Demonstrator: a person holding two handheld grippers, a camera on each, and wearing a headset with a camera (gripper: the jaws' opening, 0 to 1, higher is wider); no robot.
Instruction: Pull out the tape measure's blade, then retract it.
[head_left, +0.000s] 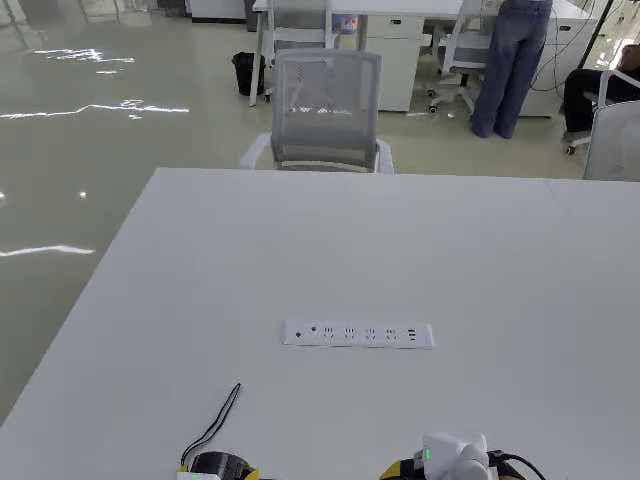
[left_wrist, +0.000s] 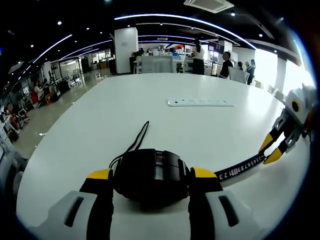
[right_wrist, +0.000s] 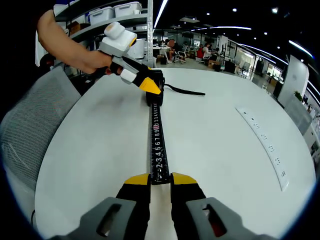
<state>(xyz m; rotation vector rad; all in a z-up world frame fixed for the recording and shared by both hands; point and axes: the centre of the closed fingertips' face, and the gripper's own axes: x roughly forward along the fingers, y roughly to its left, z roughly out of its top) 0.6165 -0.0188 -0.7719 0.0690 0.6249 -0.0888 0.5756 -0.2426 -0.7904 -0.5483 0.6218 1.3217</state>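
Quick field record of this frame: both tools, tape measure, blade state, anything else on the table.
left tool: shut on black tape measure case, low over the white table
right tool: shut on the end of the black numbered blade
blade state: pulled out, running from case to right tool
strap: black strap cord, lying on the table beyond the case
other: white power strip flat mid-table; grey mesh chair at far edge

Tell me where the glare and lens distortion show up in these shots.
Head view: bright glare streaks on the glossy floor, table evenly lit. Left gripper view: fisheye bows the table edge, windows at right blown out; tape measure sharp. Right gripper view: blade numerals crisp, power strip curved.
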